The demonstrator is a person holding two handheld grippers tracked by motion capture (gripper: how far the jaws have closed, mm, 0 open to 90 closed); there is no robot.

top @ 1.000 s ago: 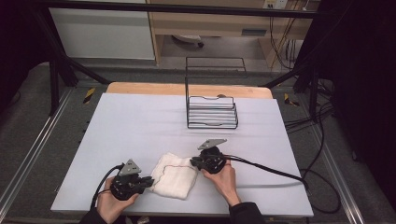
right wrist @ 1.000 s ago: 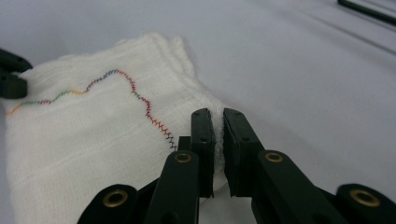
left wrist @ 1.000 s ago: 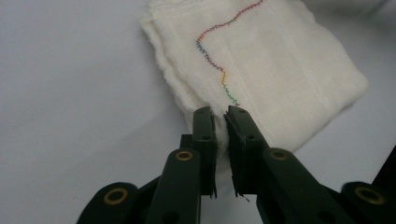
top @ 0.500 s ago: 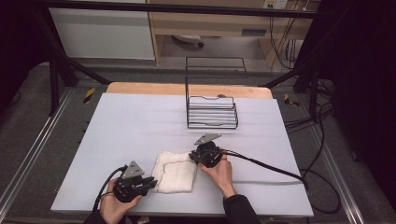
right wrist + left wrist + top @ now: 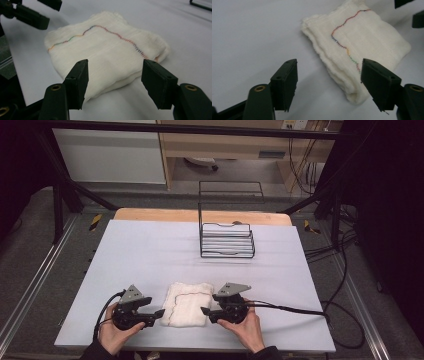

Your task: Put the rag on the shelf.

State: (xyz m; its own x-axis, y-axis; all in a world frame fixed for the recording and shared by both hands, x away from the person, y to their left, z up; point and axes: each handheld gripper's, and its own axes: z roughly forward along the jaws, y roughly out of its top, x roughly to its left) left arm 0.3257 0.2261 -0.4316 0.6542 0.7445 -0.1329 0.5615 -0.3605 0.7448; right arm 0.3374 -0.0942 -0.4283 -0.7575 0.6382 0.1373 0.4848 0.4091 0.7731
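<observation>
A folded cream cloth [image 5: 187,303] with a wavy coloured stitch line lies flat near the table's front edge, also seen close up as the cloth [image 5: 359,47] and the cloth [image 5: 105,52]. My left gripper [image 5: 159,314] rests just left of it; its jaws have just been opening and now stand apart with only the cloth's near corner in front of them, nothing pressed. My right gripper [image 5: 204,312] sits at the cloth's right edge; its jaws have just been opening too and stand apart off the fabric. Each gripper view shows the other gripper's black jaws beyond the cloth.
A black wire rack [image 5: 226,240] stands upright at the back centre of the pale table [image 5: 150,250]. A black cable [image 5: 295,310] trails right from my right gripper. Dark frame bars and floor cables surround the table.
Both grippers let go of the cloth and their jaws spread. The right hand drew back to the right off the cloth, which now lies folded smaller and flat.
</observation>
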